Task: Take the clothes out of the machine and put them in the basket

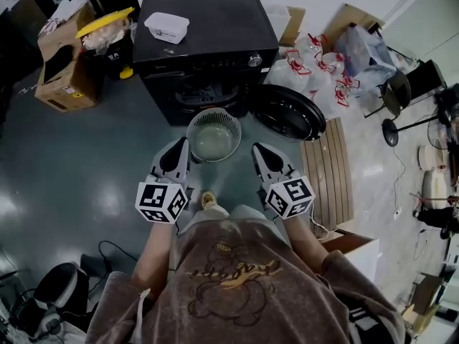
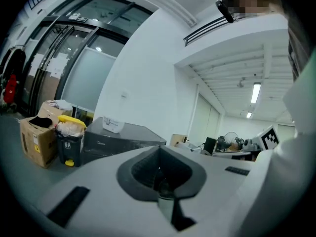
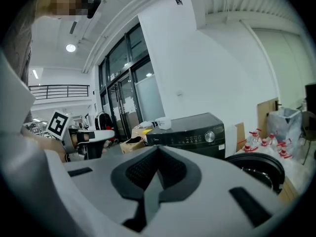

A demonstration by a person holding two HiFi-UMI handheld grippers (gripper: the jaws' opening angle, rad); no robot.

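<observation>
**Both tongs clenched, empty, short of basket**

L tongs (image 1: 183,143) & R tongs (image 1: 257,147) are side by side, each clenched on nothing. Basket (image 1: 214,110) is on floor at 12 o'clock, just before black machine (image 1: 208,34). Door (image 1: 287,112) is open at 2 o'clock. Drum (image 1: 208,93) is too dark to tell contents.

Laundry basket (image 1: 192,126) stands directly before the washing machine (image 1: 208,27) opening and obstructs the straight approach. Open door (image 1: 287,112) and wooden pallet (image 1: 328,170) crowd the right. Floor (image 1: 100,149) left of the basket offers passage.
</observation>
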